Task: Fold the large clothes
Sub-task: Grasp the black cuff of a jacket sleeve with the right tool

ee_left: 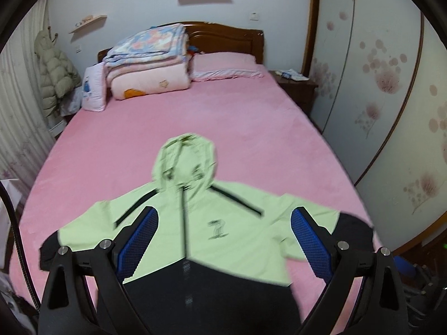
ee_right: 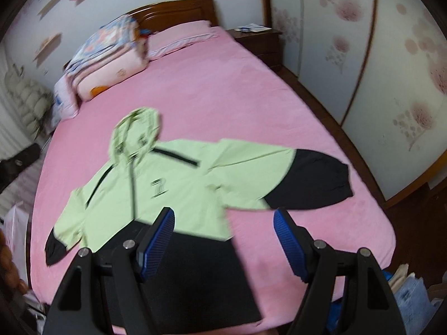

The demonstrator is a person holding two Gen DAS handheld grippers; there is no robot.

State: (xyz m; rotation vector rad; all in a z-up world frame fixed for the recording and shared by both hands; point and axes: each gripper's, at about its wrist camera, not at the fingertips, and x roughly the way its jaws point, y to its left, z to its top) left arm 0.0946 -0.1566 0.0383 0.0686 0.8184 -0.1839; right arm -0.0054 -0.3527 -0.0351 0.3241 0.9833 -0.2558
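Nearest the left wrist lens, the left hand-held gripper [ee_left: 223, 237] is hanging over the jacket [ee_left: 195, 240] with its blue pads [ee_left: 138, 240] spread wide and nothing between them; it is released, and no cloth is being pinched. Beneath it the jacket is lying face up and flat on the pink bed [ee_left: 195, 117], zip closed, hood [ee_left: 185, 157] pointing toward the headboard and both sleeves spread out to the sides. That layout is judged deliberate: a garment opened out flat is giving clear access to sleeves and hem for folding. Folded quilts [ee_left: 148, 58] and a pillow [ee_left: 226, 64] are sitting well apart at the head of the bed, leaving the working area unobstructed. Turning to the right wrist view, the right hand-held gripper [ee_right: 223, 240] is likewise standing open and empty, poised above the jacket's black lower panel [ee_right: 195, 273] and the bare sheet just beside it. The right-hand sleeve [ee_right: 279, 178], green with a black cuff end, is stretching out toward the bed edge near the wardrobe doors [ee_right: 363, 55]. Both views are blurred, so fine creases cannot be assessed. No fold is yet made; the task is judged to be at its start, with each gripper positioned on its own side, probably to take a sleeve or the hem.
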